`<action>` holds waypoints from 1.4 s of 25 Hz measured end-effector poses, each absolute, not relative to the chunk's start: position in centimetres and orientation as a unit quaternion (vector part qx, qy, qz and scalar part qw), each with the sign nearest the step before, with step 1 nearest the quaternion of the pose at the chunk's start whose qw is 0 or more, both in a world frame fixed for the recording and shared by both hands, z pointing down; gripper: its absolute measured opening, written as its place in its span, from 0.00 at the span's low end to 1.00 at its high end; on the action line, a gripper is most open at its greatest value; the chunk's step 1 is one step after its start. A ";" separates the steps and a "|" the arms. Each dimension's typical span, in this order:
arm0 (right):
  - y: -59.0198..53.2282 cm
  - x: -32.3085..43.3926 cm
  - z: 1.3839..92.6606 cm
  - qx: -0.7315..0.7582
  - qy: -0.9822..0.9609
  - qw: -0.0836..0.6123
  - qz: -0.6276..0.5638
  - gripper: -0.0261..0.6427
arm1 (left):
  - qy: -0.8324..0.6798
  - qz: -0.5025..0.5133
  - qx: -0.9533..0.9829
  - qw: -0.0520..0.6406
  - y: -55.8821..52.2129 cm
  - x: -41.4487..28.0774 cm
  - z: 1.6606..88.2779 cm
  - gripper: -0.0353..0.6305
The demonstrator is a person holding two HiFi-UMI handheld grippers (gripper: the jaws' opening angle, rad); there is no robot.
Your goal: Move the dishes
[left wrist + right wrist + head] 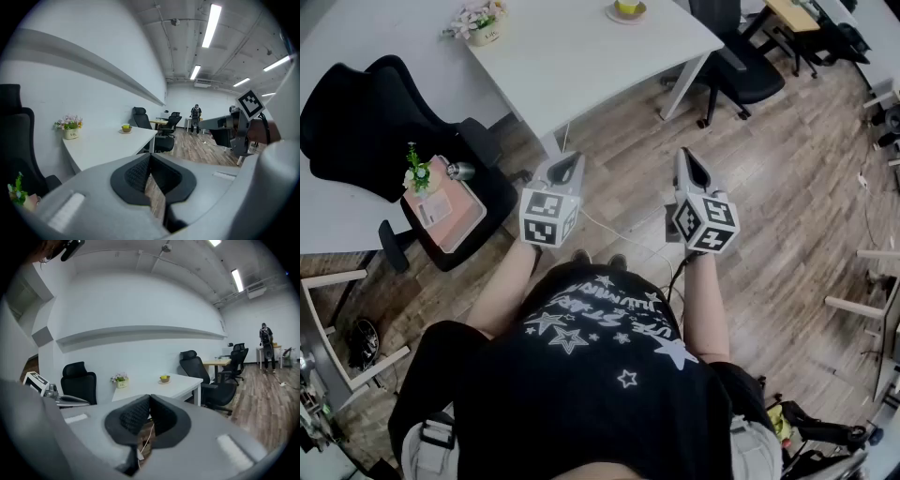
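Observation:
A yellow-green bowl on a saucer stands near the far corner of the white table; it also shows as a small bowl in the left gripper view and as a bowl in the right gripper view. My left gripper is held over the wooden floor, short of the table, jaws shut with nothing in them. My right gripper hangs beside it, also shut and empty. Both are well apart from the dishes.
A small flower pot sits at the table's left end. A black office chair holding a pink item and a plant stands to the left, another chair to the right. A white cable runs across the floor. A person stands far off.

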State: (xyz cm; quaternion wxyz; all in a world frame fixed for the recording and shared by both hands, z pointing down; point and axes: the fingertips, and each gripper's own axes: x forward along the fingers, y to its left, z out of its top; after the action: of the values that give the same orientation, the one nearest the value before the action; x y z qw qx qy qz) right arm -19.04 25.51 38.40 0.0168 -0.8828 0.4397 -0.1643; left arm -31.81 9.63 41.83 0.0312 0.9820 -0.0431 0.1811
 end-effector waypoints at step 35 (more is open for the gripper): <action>22.2 -15.1 41.4 -0.866 0.459 0.041 -0.195 0.36 | -0.067 0.181 0.980 0.046 4.8 -29.8 43.8 0.07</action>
State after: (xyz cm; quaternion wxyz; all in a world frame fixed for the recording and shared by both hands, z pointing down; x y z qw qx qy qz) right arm -15.06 22.17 41.41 0.0410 -0.8658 0.4589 -0.1949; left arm -29.81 4.76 43.76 0.0464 0.9801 -0.0668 0.1809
